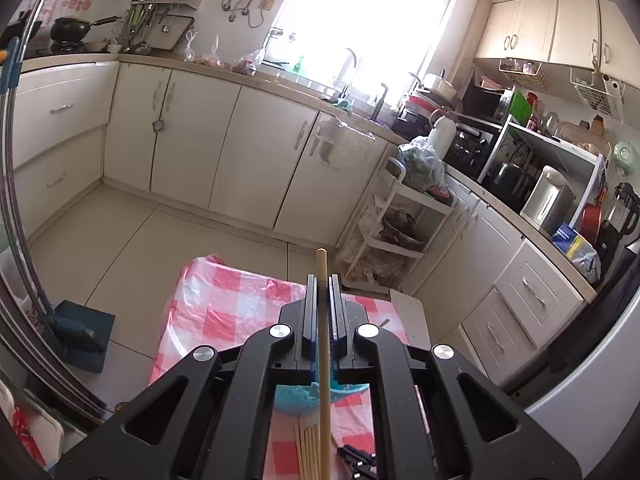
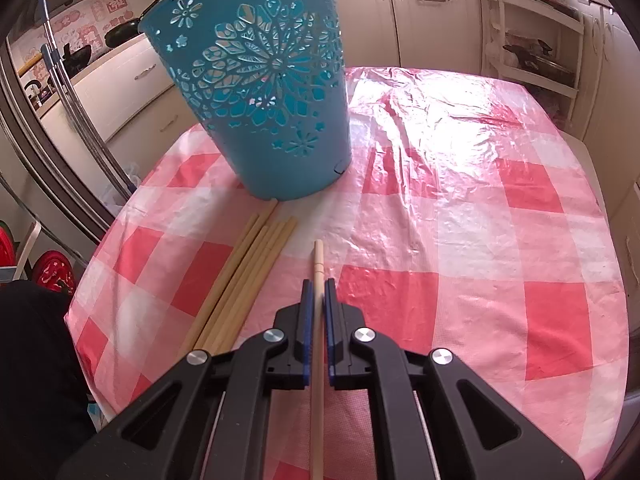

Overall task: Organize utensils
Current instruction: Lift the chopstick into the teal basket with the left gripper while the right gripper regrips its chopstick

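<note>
- Overhead, the left gripper [image 1: 321, 280] is clamped on a chopstick [image 1: 322, 320]; its jaws are drawn in narrow with only the stick between the blue pads.
- That chopstick's long axis runs 6 to 12 o'clock in the left view, its blunt end poking past the fingertips toward 12, out over the floor beyond the table.
- Below the left gripper, at 6 o'clock, a sliver of the blue basket [image 1: 296, 398] shows between the fingers, and beneath it the bundle [image 1: 308, 452] of loose chopsticks lies on the checked cloth [image 1: 216, 312].
- The right gripper [image 2: 319, 282] is likewise pinched narrow on a second chopstick [image 2: 318, 264], pads pressing each side of it.
- This second chopstick also points 6 to 12 o'clock in the right view, its end with a ringed groove reaching just beyond the fingertips toward the basket [image 2: 272, 92]; whether it touches the cloth [image 2: 460, 220] I cannot tell.
- The basket stands upright on the cloth at 11 o'clock from the right gripper, flower cut-outs facing the camera.
- The bundle [image 2: 244, 276] lies flat at 10 o'clock from the right gripper, just beside it; its sticks are parallel, long axes slanting from 7 toward 1 o'clock, far ends nearly at the basket's foot.
- A dark sleeve [image 2: 36, 360] shows at 8 o'clock, at the table's edge.
</note>
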